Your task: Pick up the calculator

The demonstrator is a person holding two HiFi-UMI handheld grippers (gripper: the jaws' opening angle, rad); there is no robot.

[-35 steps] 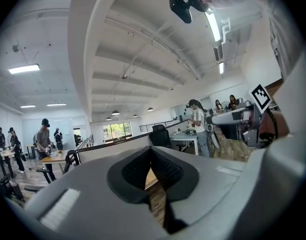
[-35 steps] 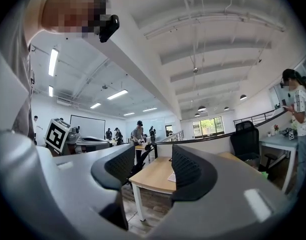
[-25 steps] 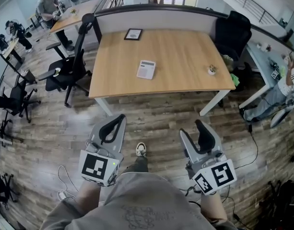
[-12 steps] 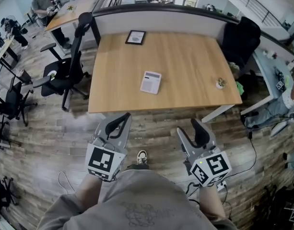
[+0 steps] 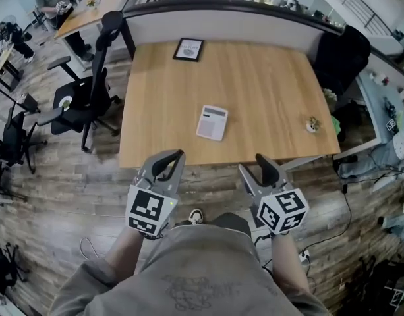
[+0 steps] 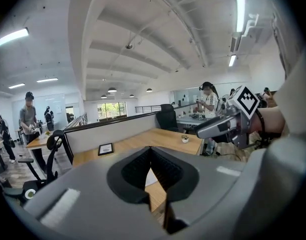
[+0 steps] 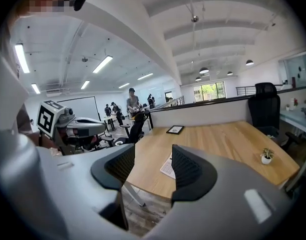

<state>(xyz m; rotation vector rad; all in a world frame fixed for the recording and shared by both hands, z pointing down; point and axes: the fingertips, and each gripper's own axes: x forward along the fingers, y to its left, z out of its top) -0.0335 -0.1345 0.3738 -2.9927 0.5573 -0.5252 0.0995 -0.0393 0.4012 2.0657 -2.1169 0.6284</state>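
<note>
Both have come forward since a moment ago: then they hung over the floor, now their tips meet the near edge of the worktop (image 5: 267, 78) in the lower middle of the head view. The left hand-held gripper (image 5: 169, 162) has its jaws pressed together, holding nothing. The calculator (image 5: 212, 122) lies flat at frame centre, bare wood all round it. The right hand-held gripper (image 5: 257, 165) is spread and empty. A small plant (image 5: 313, 124) stands near the right edge.

Bare desk (image 5: 267, 91) surrounded the calculator (image 5: 212, 122). The potted plant (image 5: 313, 124) and picture frame (image 5: 188, 49) stood well apart from it.
</note>
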